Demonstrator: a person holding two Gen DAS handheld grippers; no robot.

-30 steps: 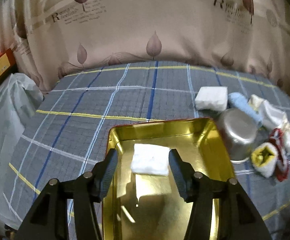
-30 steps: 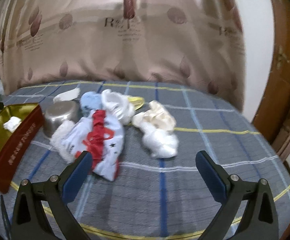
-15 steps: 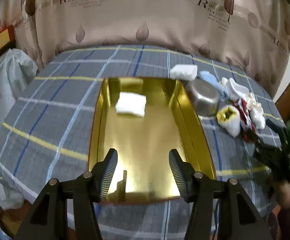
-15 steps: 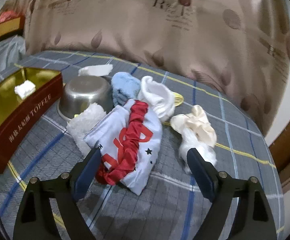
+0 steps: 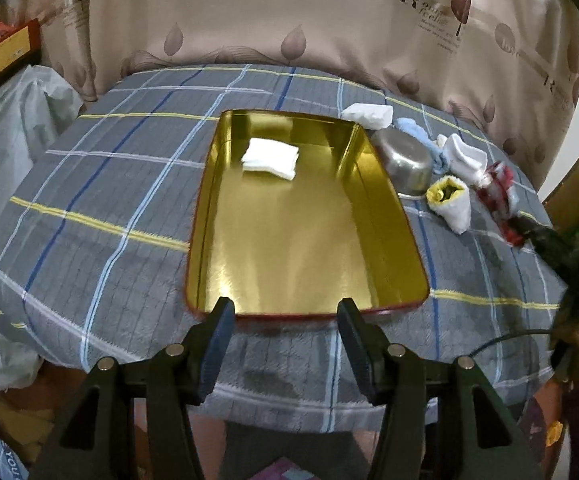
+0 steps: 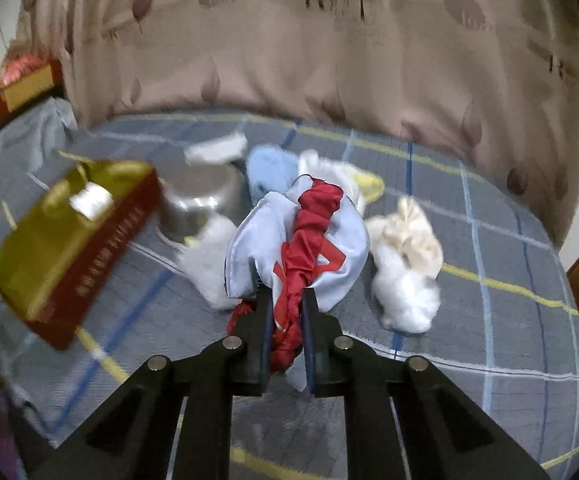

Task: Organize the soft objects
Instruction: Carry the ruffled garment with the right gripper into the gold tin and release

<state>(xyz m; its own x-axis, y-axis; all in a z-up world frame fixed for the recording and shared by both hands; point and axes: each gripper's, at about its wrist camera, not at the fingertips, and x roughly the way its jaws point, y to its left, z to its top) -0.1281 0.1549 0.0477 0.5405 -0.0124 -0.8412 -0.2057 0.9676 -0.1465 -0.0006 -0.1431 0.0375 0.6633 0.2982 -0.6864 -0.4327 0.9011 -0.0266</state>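
Two views, taken in turn.

Left wrist view: the left tongs stand open and empty, their tips at the near rim of the gold-lined tin tray, which lies on the plaid-covered counter. One folded white cloth lies in the tray's far half, well apart from these tongs. Right of the tray stand a steel bowl and a cluster of soft items: a white pad, a light-blue cloth, a white sock and a yellow-mouthed white roll. The right tongs appear at the far right edge, blurred, at the red-and-white fabric.

Right wrist view: the right tongs are closed on the red-and-pale-blue garment, pinching its bunched red band near the near end. The rest of the garment spreads forward, beyond the tips; whether it is clear of the counter cannot be told. A cream-and-white bundle lies just to its right, and the tray, blurred, sits to the left.

Handling, as a judgement: the garment is light, limp and somewhat slick; it will droop and trail from a single pinch. The bunched red band is the thickest fold and the surest hold. Loose edges may drag neighbouring socks or catch the tray's rim.
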